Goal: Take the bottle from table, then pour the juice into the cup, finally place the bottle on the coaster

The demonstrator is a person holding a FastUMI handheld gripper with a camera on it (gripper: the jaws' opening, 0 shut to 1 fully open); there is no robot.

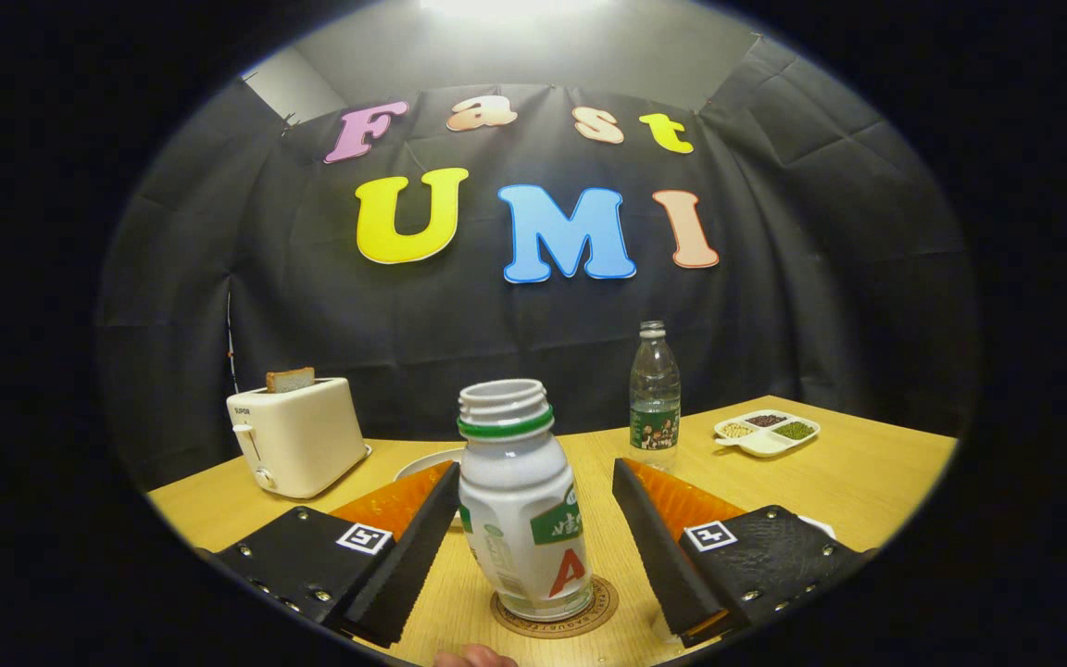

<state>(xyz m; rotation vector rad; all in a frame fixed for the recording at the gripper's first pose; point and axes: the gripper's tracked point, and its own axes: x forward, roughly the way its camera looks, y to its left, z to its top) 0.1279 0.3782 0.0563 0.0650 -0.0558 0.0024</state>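
The bottle (522, 505) is a white plastic container with a green neck ring, an open threaded mouth with no cap, and a label carrying green panels and a red letter. It stands upright, leaning very slightly, with its base on the coaster (556, 609). The coaster is a round, brown disc with a printed ring near its edge, lying flat on the wooden table (867, 472). The bottle's base sits left of the coaster's centre.

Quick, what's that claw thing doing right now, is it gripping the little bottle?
Gripper: open, holding nothing; its fingers stand apart on either side of the white bottle, which sits on the coaster.
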